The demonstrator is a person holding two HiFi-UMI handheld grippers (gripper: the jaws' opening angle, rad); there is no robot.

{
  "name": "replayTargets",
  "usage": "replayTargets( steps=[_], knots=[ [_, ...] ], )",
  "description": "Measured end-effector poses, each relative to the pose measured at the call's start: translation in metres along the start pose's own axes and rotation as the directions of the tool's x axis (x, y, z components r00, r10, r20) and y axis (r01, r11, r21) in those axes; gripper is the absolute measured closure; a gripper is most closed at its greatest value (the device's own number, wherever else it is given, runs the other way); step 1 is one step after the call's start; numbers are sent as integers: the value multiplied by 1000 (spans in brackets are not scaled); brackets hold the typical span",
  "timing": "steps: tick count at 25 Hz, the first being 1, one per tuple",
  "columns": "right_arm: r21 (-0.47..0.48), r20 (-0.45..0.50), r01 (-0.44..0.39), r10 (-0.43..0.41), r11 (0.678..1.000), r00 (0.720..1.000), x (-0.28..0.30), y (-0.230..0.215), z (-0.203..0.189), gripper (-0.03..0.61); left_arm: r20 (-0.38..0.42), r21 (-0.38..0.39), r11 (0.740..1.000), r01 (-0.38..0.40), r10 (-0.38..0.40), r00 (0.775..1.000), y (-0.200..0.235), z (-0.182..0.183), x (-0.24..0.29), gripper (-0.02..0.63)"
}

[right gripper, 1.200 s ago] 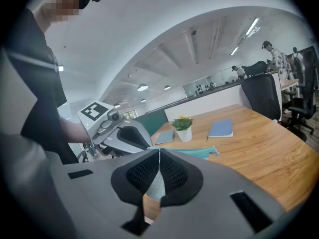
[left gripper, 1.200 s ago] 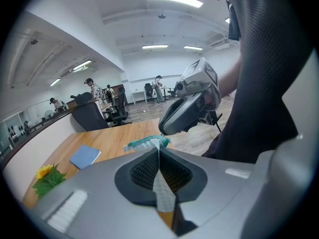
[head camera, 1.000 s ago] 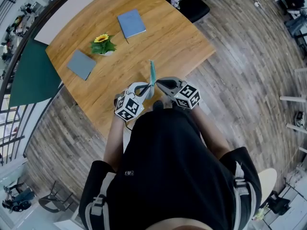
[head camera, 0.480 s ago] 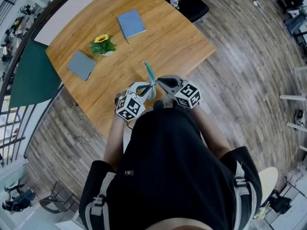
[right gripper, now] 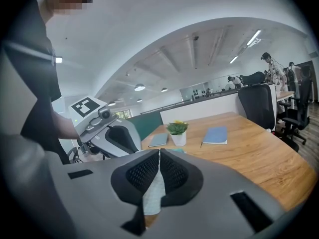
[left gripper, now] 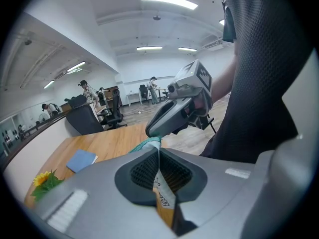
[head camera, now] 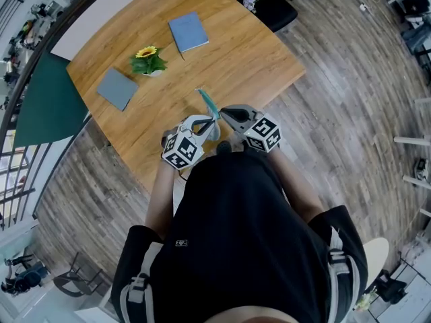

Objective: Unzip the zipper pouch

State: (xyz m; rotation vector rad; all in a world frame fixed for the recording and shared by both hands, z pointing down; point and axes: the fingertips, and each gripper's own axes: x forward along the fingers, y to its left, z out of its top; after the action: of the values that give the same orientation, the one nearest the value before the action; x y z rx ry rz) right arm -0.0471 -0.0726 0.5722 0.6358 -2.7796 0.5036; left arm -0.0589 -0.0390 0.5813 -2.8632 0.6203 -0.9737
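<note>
Nearest, the left tool [left gripper: 158, 152] is clamped tight on a tan flap [left gripper: 167, 214] bearing a white label [left gripper: 163, 199]; its small dark print is too fine to read. The right tool [right gripper: 158, 154] is likewise pinched on pale mesh-like cloth [right gripper: 153, 192]. Both pieces seem to belong to the slim teal fabric zipper pouch [head camera: 207, 103], held between the tools just above the near edge of the wooden surface [head camera: 256, 52]. It stands edge-on and no zip teeth show, so I cannot tell how far it is opened. Farther off lie a grey-blue notebook [head camera: 116, 88], a potted sunflower [head camera: 148, 60] and a blue notebook [head camera: 188, 31], none with legible writing.
</note>
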Motion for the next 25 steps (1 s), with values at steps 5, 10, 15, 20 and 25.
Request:
replayTargets(
  steps=[5, 10, 15, 20, 25],
  knots=[
    [-4, 7, 12, -12, 1000, 1000, 4, -2, 6, 566, 13, -7, 1000, 3, -3, 1000, 4, 4, -3, 606],
    [-11, -1, 10, -10, 1000, 1000, 4, -3, 6, 566, 13, -9, 1000, 1, -1, 1000, 4, 3, -3, 606],
    [-11, -10, 11, -11, 1000, 1000, 6, -5, 1, 566, 17, -12, 1000, 12, -12, 1000, 3, 2, -4, 606],
    [-18, 1, 14, -14, 1000, 1000, 5, -4, 7, 566, 17, -14, 1000, 18, -18, 1000, 3, 4, -7, 606],
    [-22, 8, 17, -17, 1000, 1000, 5, -5, 8, 565, 16, -10, 1000, 21, -21, 1000, 2, 6, -7, 606]
  ],
)
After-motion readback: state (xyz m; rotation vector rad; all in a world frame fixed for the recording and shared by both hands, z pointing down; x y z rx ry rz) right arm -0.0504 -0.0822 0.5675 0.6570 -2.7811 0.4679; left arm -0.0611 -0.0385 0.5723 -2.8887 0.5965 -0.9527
